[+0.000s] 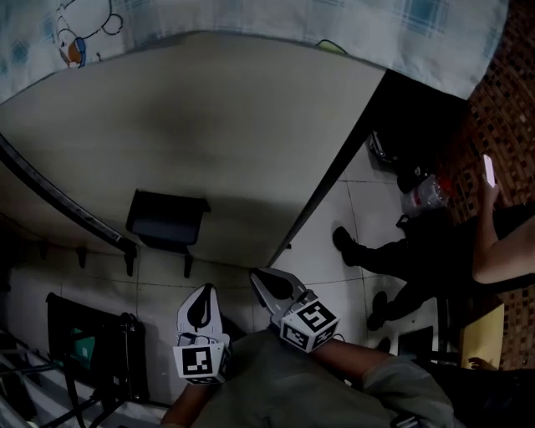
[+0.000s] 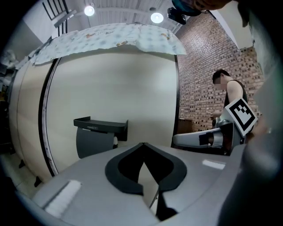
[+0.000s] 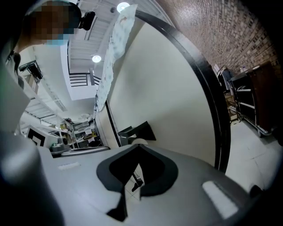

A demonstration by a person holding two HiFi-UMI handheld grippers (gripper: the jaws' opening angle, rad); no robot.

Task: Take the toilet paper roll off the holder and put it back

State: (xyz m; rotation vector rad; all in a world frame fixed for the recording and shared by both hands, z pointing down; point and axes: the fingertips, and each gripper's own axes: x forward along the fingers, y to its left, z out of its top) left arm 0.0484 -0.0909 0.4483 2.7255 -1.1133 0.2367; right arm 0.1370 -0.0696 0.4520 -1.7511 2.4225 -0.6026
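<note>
a thin cloth [image 1: 251, 17] with pale checks and a cartoon print hangs over the top of a smooth, matte cream panel [image 1: 242, 125]. a narrow black curved strip [image 1: 58, 196] runs down the panel's left part. right of that strip, a dark, boxy toilet paper holder [image 1: 167, 219] with a flat lid juts out from the panel. in the left gripper view a sliver of the white toilet paper roll [image 2: 115, 142] shows at the holder's right end, under the lid, so the roll sits on the holder. the left gripper [image 1: 206, 290] is pale grey plastic with a black teardrop cut-out. it points toward the panel, well apart from the holder, with its jaws pressed together on nothing. just beside it, the right gripper [image 1: 259, 276] has the same shape and is likewise closed and empty. further right lie glossy pale floor tiles [image 1: 368, 209], a person [image 1: 418, 251] in dark clothes, and a rough brick wall [image 1: 510, 92].
</note>
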